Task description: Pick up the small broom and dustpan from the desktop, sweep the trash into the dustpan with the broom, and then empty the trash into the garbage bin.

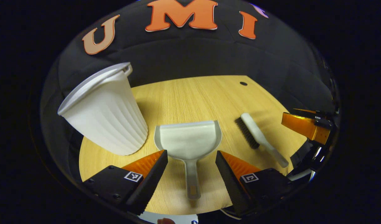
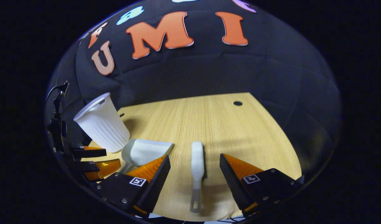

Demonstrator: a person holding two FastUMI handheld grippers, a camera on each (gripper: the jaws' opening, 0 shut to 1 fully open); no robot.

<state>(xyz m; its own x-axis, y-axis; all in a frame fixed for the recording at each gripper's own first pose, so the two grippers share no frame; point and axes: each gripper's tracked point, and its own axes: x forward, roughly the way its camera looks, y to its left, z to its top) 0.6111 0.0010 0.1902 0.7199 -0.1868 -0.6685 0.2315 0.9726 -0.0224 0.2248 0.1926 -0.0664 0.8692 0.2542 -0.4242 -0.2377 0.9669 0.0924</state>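
left claw (image 1: 191, 169) wide open, empty, straddling dustpan (image 1: 188, 140) handle to grip | right claw (image 2: 194, 172) wide open, empty, straddling broom (image 2: 197, 161) | both flat mid-desk (image 2: 215, 124) | bin (image 1: 105, 115) toward desk's left edge

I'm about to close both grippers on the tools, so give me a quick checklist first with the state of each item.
1. Left gripper open: ok.
2. Dustpan handle lies between the left fingers: ok, though height above the desk cannot be told.
3. Right gripper open: ok.
4. Broom handle lies between the right fingers: ok.
5. Bin upright beside the dustpan, standing apart from both tools: ok.
6. Trash to sweep on the desk: cannot tell, none visible.
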